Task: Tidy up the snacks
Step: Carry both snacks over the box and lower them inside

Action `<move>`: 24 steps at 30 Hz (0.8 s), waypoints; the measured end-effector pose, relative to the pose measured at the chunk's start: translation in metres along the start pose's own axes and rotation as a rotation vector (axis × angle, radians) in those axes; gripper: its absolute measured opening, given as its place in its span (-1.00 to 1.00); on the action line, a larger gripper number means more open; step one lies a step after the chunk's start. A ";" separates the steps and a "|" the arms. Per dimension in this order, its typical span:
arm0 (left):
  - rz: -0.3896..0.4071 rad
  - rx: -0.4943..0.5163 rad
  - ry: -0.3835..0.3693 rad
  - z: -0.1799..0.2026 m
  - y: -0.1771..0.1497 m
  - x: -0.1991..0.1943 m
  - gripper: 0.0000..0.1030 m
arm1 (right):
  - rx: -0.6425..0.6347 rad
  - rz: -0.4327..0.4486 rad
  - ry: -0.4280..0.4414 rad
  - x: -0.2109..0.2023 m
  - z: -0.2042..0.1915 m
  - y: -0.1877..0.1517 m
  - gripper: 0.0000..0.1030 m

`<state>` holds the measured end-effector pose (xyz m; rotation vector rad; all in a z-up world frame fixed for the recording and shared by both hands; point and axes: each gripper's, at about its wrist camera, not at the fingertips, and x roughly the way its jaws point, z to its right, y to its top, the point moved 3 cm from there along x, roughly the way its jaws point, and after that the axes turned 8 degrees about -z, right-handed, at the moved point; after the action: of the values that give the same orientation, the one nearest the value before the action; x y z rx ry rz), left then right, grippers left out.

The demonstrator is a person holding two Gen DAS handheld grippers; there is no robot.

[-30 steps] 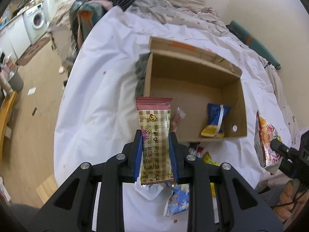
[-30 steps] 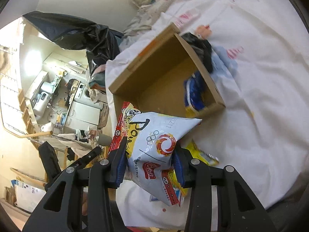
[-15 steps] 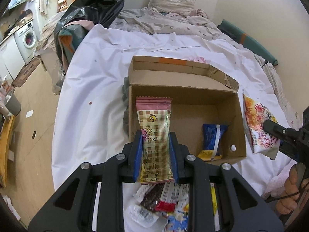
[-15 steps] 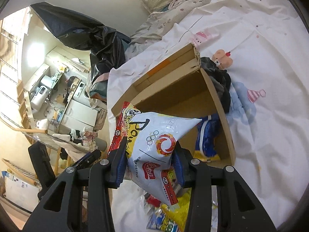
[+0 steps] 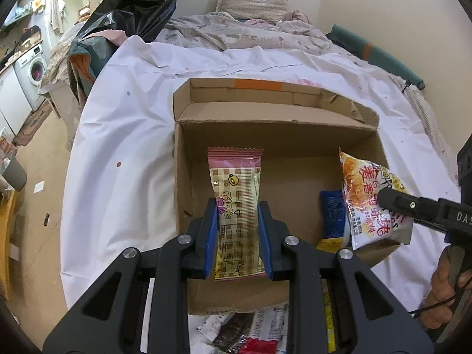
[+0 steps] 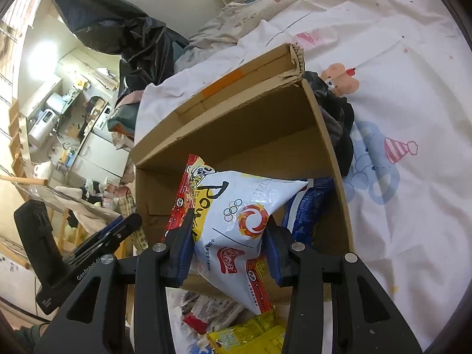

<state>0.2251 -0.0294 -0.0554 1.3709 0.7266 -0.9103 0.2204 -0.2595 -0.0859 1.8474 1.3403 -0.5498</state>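
An open cardboard box [image 5: 295, 135] [image 6: 253, 129] sits on a white sheet on a bed. My left gripper [image 5: 236, 230] is shut on a pink checked snack packet [image 5: 236, 194], held upright over the box's left half. My right gripper [image 6: 228, 244] is shut on a white and red puffed snack bag [image 6: 236, 221], which hangs over the box's near right side; the same snack bag [image 5: 371, 203] shows at the right of the left wrist view. A blue packet [image 5: 332, 212] [image 6: 306, 209] lies inside the box at its right wall.
Several loose snack packets [image 5: 250, 333] [image 6: 230, 324] lie on the sheet in front of the box. A dark cloth [image 6: 336, 121] is bunched against the box's right wall. A black plastic bag [image 5: 132, 8] and rumpled bedding [image 5: 250, 29] lie beyond. A hand [image 5: 445, 289] grips the right tool.
Both grippers have moved forward and a little down, from the loose pile to over the box. The box now looks larger and nearer. Both packets stay clamped.
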 end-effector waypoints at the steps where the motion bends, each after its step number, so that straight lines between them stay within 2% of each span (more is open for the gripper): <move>1: -0.001 -0.002 -0.002 0.000 0.000 0.001 -0.57 | -0.009 -0.004 -0.012 0.003 -0.001 0.000 -0.16; 3: -0.002 -0.006 0.000 -0.001 0.000 0.003 -0.57 | -0.018 -0.012 -0.061 0.009 -0.001 0.000 -0.15; 9: -0.004 -0.006 0.010 -0.001 0.001 0.007 -0.57 | -0.054 -0.052 -0.104 0.025 -0.008 -0.005 -0.15; 24: 0.003 -0.005 0.020 -0.004 0.000 0.008 -0.56 | -0.097 -0.067 -0.156 0.034 -0.014 -0.007 -0.09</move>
<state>0.2294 -0.0259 -0.0626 1.3777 0.7421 -0.8931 0.2250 -0.2270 -0.1042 1.6516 1.3047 -0.6397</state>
